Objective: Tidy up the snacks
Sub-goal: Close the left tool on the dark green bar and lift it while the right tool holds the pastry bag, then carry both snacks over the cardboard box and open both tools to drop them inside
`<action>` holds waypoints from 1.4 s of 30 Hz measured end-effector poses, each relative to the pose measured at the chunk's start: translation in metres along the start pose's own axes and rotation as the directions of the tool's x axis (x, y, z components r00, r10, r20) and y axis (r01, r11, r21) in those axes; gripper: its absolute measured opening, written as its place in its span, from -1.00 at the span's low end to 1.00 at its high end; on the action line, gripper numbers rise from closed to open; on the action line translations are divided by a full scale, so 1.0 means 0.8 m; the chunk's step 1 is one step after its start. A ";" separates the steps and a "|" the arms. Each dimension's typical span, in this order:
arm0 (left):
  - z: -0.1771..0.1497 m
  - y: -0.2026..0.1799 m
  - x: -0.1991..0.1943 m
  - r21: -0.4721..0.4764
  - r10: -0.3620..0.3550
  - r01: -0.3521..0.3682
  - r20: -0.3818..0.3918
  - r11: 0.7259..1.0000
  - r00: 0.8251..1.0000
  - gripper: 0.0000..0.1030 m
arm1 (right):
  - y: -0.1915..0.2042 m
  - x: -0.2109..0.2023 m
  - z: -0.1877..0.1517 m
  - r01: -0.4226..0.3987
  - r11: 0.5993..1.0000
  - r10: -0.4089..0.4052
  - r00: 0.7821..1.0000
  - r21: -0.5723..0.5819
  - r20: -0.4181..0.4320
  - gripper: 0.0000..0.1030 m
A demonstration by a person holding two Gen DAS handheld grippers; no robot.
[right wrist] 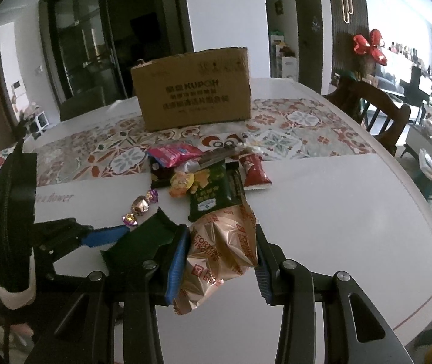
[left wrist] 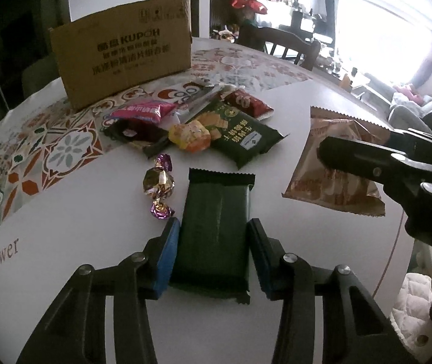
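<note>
Foil-wrapped green pack (left wrist: 216, 227) lies flat on tabletop (left wrist: 94, 212) btwn left tongs (left wrist: 214, 254), pads on both long edges. Right tongs (right wrist: 220, 261) pinch biscuit bag (right wrist: 222, 248), crumpled. Both light, slippery; hold mid-body, gently. Box (left wrist: 122, 48) w/ pile beyond.

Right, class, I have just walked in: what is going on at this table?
A person is sorting snacks with two handheld grippers. The left gripper is shut on a dark green packet; the right gripper is shut on a gold Fortune Biscuits bag. More snacks lie in a pile before a cardboard box on the table.
</note>
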State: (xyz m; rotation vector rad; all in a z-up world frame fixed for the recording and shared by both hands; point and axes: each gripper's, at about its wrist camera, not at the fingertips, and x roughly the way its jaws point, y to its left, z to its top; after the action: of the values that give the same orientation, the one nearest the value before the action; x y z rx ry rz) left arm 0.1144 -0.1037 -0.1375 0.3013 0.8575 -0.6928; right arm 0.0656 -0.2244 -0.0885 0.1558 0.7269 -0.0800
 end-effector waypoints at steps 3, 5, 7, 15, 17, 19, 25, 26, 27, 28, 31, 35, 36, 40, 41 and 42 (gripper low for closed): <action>0.002 0.002 -0.001 -0.033 -0.008 0.008 -0.002 0.999 1.000 -0.14 | -0.003 0.000 0.000 0.005 1.000 -0.005 1.000 0.009 0.000 -0.20; 0.003 0.004 -0.005 -0.065 -0.025 0.024 -0.001 0.998 1.000 -0.14 | -0.004 0.000 0.001 0.007 1.000 -0.007 1.000 0.013 0.003 -0.20; 0.004 0.003 -0.015 -0.069 -0.007 0.008 0.017 0.998 1.000 -0.14 | -0.004 -0.002 0.002 0.006 1.000 -0.006 1.000 0.012 0.009 -0.20; 0.022 0.009 -0.055 -0.108 0.071 -0.060 0.101 0.992 0.992 -0.14 | -0.002 -0.014 0.009 -0.001 1.000 0.001 0.999 -0.001 0.051 -0.20; 0.028 0.011 -0.063 -0.117 0.084 -0.071 0.114 0.991 0.990 -0.14 | -0.001 -0.016 0.014 -0.006 1.000 0.006 0.998 -0.006 0.061 -0.20; 0.038 0.013 -0.071 -0.130 0.094 -0.077 0.127 0.989 0.987 -0.14 | 0.000 -0.019 0.019 -0.013 1.000 0.014 0.997 -0.011 0.074 -0.20; 0.065 0.022 -0.095 -0.159 0.130 -0.102 0.178 0.982 0.975 -0.14 | 0.003 -0.028 0.045 -0.048 0.999 0.050 0.992 -0.023 0.116 -0.20; 0.071 0.024 -0.099 -0.165 0.137 -0.106 0.190 0.981 0.972 -0.14 | 0.002 -0.028 0.051 -0.055 0.998 0.058 0.991 -0.025 0.122 -0.20; 0.075 0.027 -0.102 -0.168 0.140 -0.108 0.198 0.980 0.970 -0.14 | 0.003 -0.028 0.056 -0.060 0.998 0.063 0.990 -0.026 0.127 -0.20; 0.081 0.030 -0.104 -0.172 0.150 -0.116 0.204 0.978 0.967 -0.14 | 0.002 -0.028 0.063 -0.065 0.998 0.068 0.988 -0.026 0.136 -0.20; 0.099 0.040 -0.109 -0.181 0.180 -0.140 0.227 0.973 0.957 -0.14 | 0.001 -0.027 0.084 -0.067 0.997 0.073 0.983 -0.038 0.169 -0.20; 0.126 0.056 -0.113 -0.193 0.217 -0.171 0.252 0.966 0.943 -0.14 | 0.001 -0.020 0.120 -0.059 0.997 0.070 0.970 -0.056 0.232 -0.19; 0.136 0.062 -0.113 -0.198 0.226 -0.178 0.257 0.964 0.940 -0.14 | 0.002 -0.019 0.127 -0.059 0.997 0.071 0.968 -0.059 0.241 -0.19; 0.166 0.082 -0.116 -0.213 0.244 -0.189 0.275 0.959 0.930 -0.14 | 0.005 -0.007 0.169 -0.061 0.996 0.080 0.954 -0.072 0.290 -0.20; 0.174 0.087 -0.117 -0.215 0.253 -0.196 0.281 0.957 0.926 -0.14 | 0.006 -0.006 0.177 -0.062 0.995 0.083 0.950 -0.076 0.301 -0.20; 0.181 0.090 -0.118 -0.214 0.258 -0.201 0.286 0.956 0.923 -0.14 | 0.008 -0.004 0.188 -0.057 0.995 0.081 0.945 -0.085 0.317 -0.20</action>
State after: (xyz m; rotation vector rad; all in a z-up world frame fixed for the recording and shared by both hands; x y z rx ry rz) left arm 0.2044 -0.0823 0.0248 0.1210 0.5649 -0.4229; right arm 0.1626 -0.2434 0.0248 0.0932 0.3983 -0.0101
